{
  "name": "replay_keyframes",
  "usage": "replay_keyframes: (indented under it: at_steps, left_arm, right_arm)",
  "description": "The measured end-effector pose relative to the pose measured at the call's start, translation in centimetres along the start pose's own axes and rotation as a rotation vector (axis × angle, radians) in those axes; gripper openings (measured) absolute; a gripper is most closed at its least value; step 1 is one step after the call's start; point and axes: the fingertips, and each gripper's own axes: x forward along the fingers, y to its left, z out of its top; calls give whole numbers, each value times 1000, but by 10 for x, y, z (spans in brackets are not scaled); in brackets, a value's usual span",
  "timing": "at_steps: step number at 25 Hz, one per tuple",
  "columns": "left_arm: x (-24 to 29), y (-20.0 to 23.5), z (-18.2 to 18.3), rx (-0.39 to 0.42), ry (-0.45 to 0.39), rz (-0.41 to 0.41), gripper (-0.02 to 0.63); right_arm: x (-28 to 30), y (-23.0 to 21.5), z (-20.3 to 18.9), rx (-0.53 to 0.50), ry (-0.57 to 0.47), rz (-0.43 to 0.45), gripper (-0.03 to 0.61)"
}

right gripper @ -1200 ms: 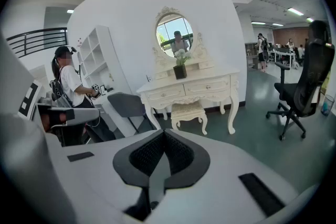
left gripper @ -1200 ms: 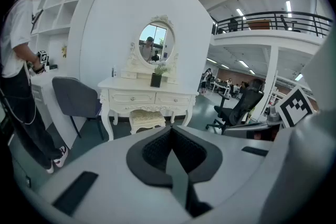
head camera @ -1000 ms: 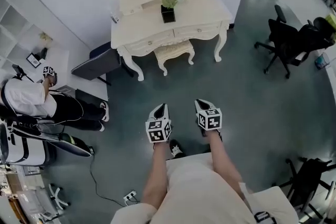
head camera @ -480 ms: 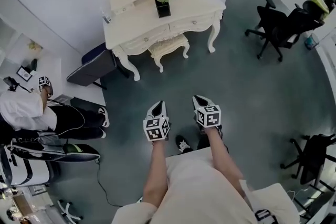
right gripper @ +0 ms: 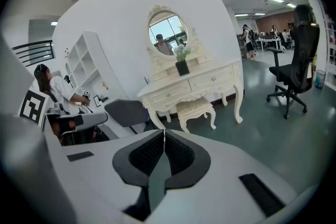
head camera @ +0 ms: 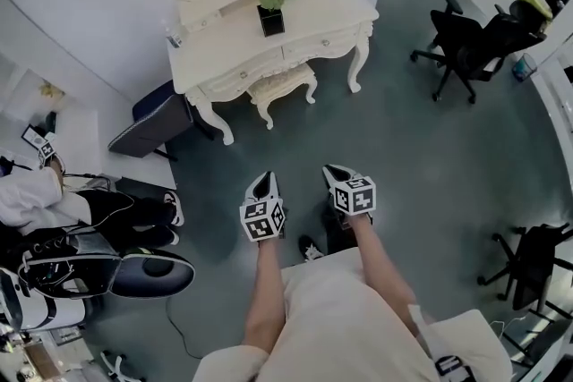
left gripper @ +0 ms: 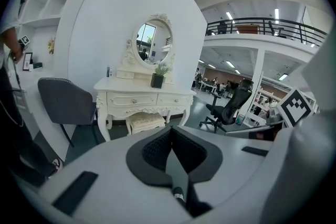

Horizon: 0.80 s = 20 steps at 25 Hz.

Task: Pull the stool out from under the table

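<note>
Grey floor lies between the person and the white table (head camera: pixel 224 49) at twelve o'clock, with the stool (head camera: pixel 282 83) tucked beneath it and untouched; left gripper (head camera: pixel 266 181) and right gripper (head camera: pixel 332 172) are both closed, empty and well apart from it, so the pull appears not yet begun.

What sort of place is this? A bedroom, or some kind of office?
Probably a big open office or lab hall with a mock bedroom corner: an ornate white dressing table with its stool tucked under, black office chairs, and a railed mezzanine overhead.
</note>
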Motion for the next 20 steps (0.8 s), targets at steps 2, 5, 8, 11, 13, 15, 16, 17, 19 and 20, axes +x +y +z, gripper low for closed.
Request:
replay_keyframes:
  at_steps: [2,5,8,11,13,15,16,17,19,20]
  left_arm:
    - [8,2,6,-1,0,4,15]
    - [21,4,17,0,-1,8,15]
    - [36,4,27,-1,-6,12,15]
    - [51,5,37,-1,-10,16,15]
    - [61,7,43,0,-11,24,15]
    - [71,10,48,3,-8,29,15]
    - [77,10,51,5,-6,30,15]
    - [82,11,54,7,-3,31,15]
    - [92,14,61,13,0,38,15]
    - [98,17,64,15,0,43,15]
  right_arm:
    - [6,-3,9,-2,-1,8,44]
    - [15,-10,25,-6,-3,10,44]
    - [23,-20,35,-13,1,12,44]
    - [33,-29,46,-19,7,14,44]
    - [40,-35,53,-20,10,16,44]
    - [49,-43,60,-15,11,18,45]
    - [53,-47,65,-11,11,19,44]
    - [58,-50,70,-9,11,21,44]
    - [68,-55,79,-8,15,31,46]
    - [73,-58,84,-8,17,36,44]
